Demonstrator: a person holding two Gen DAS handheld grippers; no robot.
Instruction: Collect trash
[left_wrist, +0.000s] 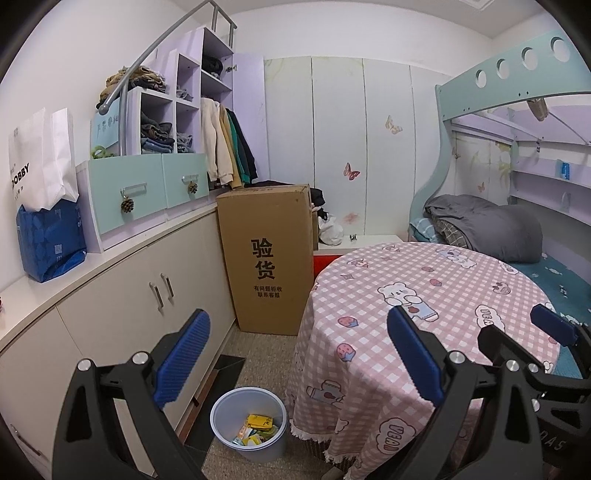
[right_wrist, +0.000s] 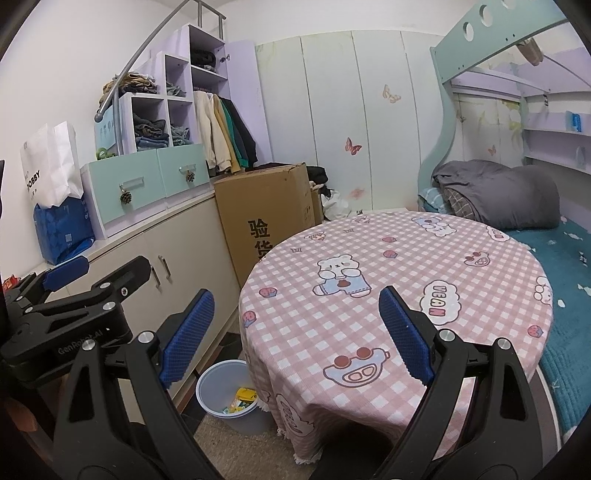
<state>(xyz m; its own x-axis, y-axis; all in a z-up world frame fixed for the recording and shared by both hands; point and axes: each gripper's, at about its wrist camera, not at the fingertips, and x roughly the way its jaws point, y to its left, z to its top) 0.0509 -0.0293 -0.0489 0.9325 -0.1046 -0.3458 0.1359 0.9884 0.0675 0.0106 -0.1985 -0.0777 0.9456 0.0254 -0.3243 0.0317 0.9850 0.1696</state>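
Note:
A grey waste bin (left_wrist: 248, 424) stands on the floor beside the round table; yellow and green wrappers (left_wrist: 256, 430) lie in it. It also shows in the right wrist view (right_wrist: 229, 400), partly behind the tablecloth. My left gripper (left_wrist: 299, 354) is open and empty, held above the bin and the table's left edge. My right gripper (right_wrist: 297, 338) is open and empty over the near side of the table (right_wrist: 461, 258), which has a pink checked cloth with no trash on it. The left gripper also shows at the left of the right wrist view (right_wrist: 99, 273).
A tall cardboard box (left_wrist: 269, 254) stands behind the bin against the cream cabinets (left_wrist: 129, 295). A blue bag (left_wrist: 50, 240) with a white paper bag sits on the counter. A bunk bed with a grey duvet (left_wrist: 491, 229) is right of the table.

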